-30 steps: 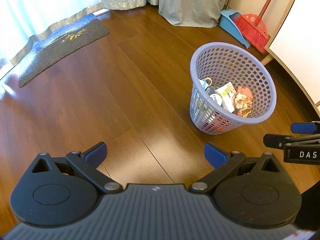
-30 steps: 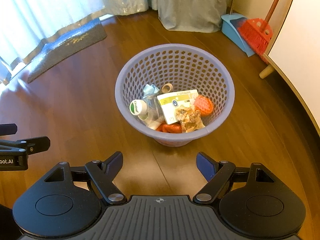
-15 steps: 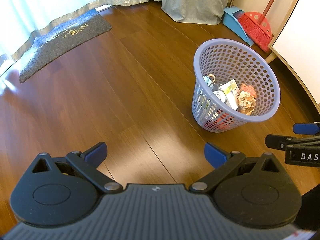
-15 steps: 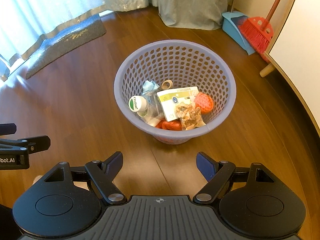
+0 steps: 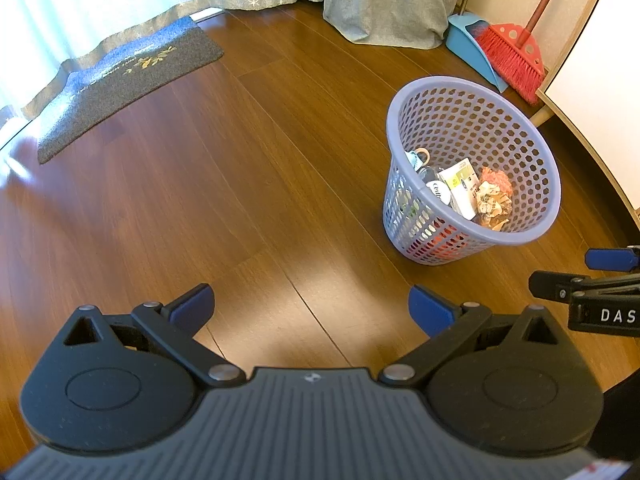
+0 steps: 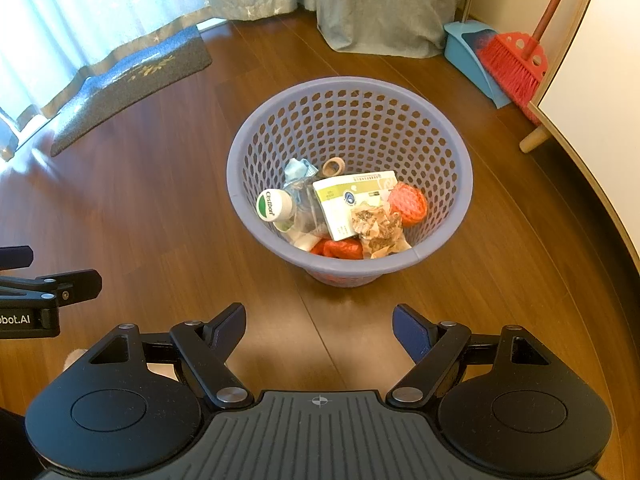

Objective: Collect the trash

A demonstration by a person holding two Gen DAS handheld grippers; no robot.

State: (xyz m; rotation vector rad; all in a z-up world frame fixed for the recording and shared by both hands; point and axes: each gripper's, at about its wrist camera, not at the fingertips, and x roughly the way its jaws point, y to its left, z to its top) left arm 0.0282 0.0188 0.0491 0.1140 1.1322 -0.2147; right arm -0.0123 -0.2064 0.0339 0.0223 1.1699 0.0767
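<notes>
Lavender basket [image 6: 460,200] full of trash [image 6: 344,208]

You are looking down at a dark brown wooden plank floor [image 6: 160,208] with a soft sheen. Standing upright on it is a round lavender plastic basket with perforated walls [image 6: 460,184], its base touching the boards. Far to the left, a dark grey rectangular doormat with a small gold leaf pattern [image 6: 132,80] lies flat by the bright window, under the hem of a pale curtain. At the back, grey-green curtain fabric [image 6: 384,12] reaches down to the floor. In the right corner, a blue plastic dustpan [image 6: 468,56] and a red-bristled broom [image 6: 512,68] rest on the floor, touching each other. Just beside them, a pale wooden furniture leg [image 6: 534,140] meets the boards.
</notes>
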